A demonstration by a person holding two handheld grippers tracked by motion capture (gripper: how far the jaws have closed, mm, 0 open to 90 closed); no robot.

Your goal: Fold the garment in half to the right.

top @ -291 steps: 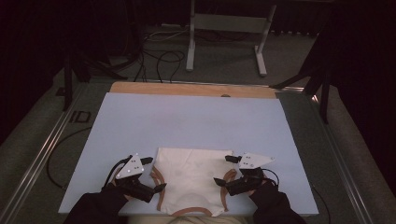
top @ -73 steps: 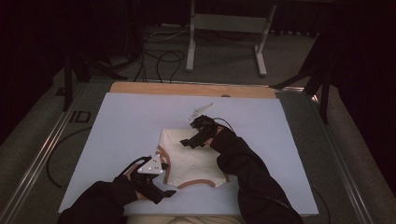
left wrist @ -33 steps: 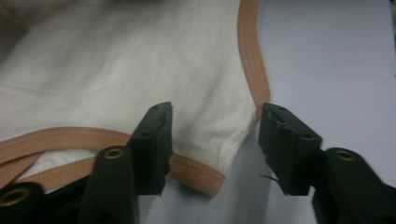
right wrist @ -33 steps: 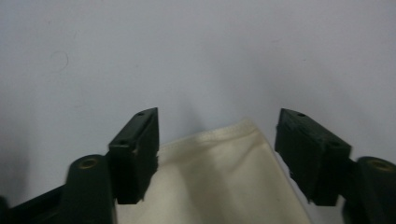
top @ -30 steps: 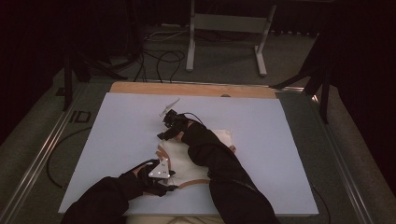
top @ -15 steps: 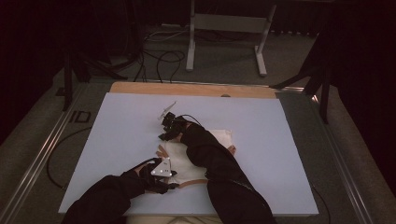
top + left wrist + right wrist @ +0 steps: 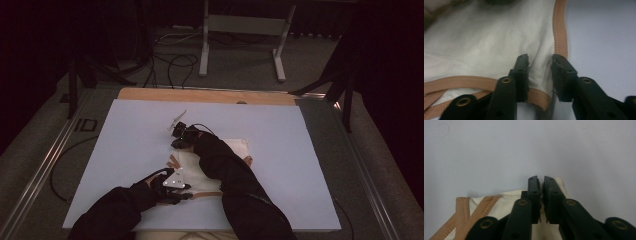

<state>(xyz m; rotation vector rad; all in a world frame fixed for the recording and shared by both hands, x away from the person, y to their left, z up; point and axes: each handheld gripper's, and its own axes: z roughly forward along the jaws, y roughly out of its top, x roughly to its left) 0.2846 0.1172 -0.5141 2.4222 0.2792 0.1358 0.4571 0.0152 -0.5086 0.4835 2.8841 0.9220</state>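
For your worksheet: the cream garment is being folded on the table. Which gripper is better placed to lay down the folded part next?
Probably the right gripper: its jaws look shut on the garment at the fold's far end. The left gripper stands open around the near tan-trimmed corner.

The garment [image 7: 486,42] is cream-white cloth, plain and without print, edged all round with a tan, peach-brown binding [image 7: 560,27] that carries a line of matching stitching. The table [image 7: 310,165] top is a pale lavender-blue sheet, with a strip of light wood [image 7: 210,95] along its far edge. Both grippers are black, with brass-coloured rivets [image 7: 523,202] in the jaws, and each bears a light grey plate [image 7: 175,178]. The person's sleeves [image 7: 235,175] are black.
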